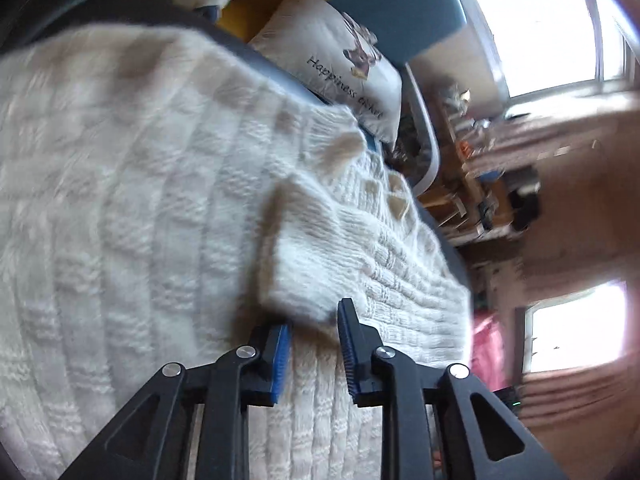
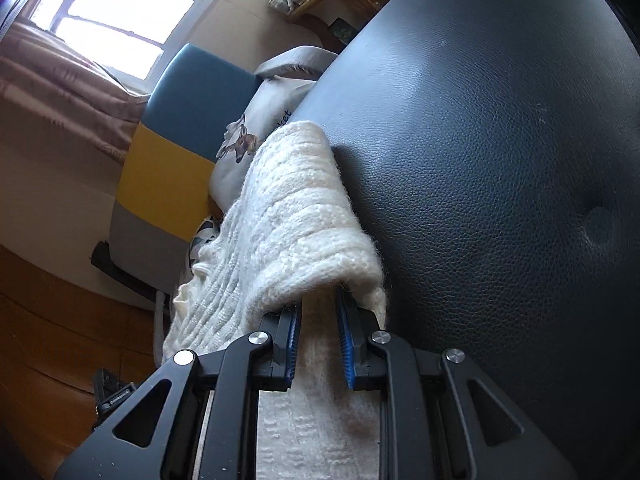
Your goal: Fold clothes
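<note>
Motion blur softens most of the left wrist view, and the shelves (image 1: 472, 184) by the window (image 1: 532, 20) are too smeared to read, though a cushion (image 1: 340, 60) plainly bears the words "Happiness ticket". The cream knitted sweater (image 1: 140, 200) lies spread over a dark leather-look seat (image 2: 500, 140), its cuff (image 1: 304, 256) folded onto the body just ahead of the left hand-held gripper (image 1: 314, 350), whose jaws stand apart with the pads seemingly clear of the knit. The right hand-held gripper (image 2: 320, 344) is clamped on a raised fold of the sweater at the seat's edge, its fingertips hidden under the wool, above a wooden floor (image 2: 60, 320).
</note>
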`<state>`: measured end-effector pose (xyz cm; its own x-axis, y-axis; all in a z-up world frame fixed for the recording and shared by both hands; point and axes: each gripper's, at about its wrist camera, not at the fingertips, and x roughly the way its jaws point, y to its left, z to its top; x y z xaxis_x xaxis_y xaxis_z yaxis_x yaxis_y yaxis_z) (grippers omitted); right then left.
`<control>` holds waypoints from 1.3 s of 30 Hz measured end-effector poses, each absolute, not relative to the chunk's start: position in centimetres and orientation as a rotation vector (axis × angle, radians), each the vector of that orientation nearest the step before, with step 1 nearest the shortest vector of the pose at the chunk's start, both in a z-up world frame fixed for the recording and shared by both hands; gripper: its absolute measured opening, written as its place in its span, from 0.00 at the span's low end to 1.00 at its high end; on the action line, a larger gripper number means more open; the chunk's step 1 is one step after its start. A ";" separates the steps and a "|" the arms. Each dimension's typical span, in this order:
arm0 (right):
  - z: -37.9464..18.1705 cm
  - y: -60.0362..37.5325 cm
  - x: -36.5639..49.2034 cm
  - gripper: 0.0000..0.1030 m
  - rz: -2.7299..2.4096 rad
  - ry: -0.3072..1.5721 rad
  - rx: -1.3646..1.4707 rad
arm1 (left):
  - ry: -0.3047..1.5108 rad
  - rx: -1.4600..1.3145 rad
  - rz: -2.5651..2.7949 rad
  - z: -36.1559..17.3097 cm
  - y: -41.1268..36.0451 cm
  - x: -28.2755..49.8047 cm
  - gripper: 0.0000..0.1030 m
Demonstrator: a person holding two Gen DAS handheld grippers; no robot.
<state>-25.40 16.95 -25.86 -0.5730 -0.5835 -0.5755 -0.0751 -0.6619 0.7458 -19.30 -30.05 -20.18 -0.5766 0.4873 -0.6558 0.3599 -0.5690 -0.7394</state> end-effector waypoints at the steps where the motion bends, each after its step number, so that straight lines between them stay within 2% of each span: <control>1: -25.8 16.9 -25.4 0.19 -2.297 -1.074 1.243 | -1.442 -1.385 2.322 -20.2 -30.4 -18.9 0.28; 8: -25.6 16.5 -25.5 0.19 -2.330 -1.024 1.247 | -1.620 -1.334 2.275 -20.9 -30.8 -18.9 0.32; 11: -25.6 16.7 -25.5 0.19 -2.326 -1.023 1.240 | -1.651 -1.294 2.294 -20.6 -30.1 -19.9 0.29; 12: -25.7 16.8 -25.6 0.19 -2.322 -1.026 1.237 | -1.633 -1.282 2.316 -20.3 -29.7 -20.1 0.20; 13: -25.7 16.9 -25.6 0.19 -2.314 -1.035 1.232 | -1.596 -1.274 2.346 -19.8 -29.1 -20.3 0.04; 15: -25.8 17.4 -25.5 0.24 -2.284 -1.068 1.218 | -1.517 -1.228 2.402 -18.2 -28.0 -20.6 0.06; 17: -25.7 17.9 -25.4 0.42 -2.235 -1.115 1.189 | -1.433 -1.164 2.445 -16.2 -27.0 -20.9 0.06; 22: -24.5 20.0 -24.0 0.62 -2.204 -1.164 1.115 | -1.247 -1.057 2.480 -10.4 -24.4 -22.4 0.06; 23: -24.2 20.4 -23.6 0.68 -2.244 -1.134 1.128 | -1.208 -1.039 2.483 -9.1 -23.7 -22.8 0.06; 24: -23.8 20.7 -23.2 0.71 -2.287 -1.093 1.139 | -1.177 -1.020 2.484 -7.8 -22.9 -23.2 0.06; 27: -22.0 20.1 -21.8 0.71 -2.383 -0.846 1.125 | -1.084 -0.981 2.500 -4.6 -21.1 -24.3 0.06; 31: -20.2 17.6 -20.5 0.71 -2.349 -0.624 1.064 | -0.984 -0.928 2.517 -1.0 -19.1 -25.6 0.06; 34: -20.2 16.1 -21.2 0.71 -2.319 -0.548 1.058 | -0.948 -0.884 2.517 1.3 -18.1 -26.2 0.06; 39: -21.1 14.5 -22.7 0.71 -2.259 -0.541 1.085 | -0.890 -0.823 2.508 4.4 -16.7 -27.2 0.06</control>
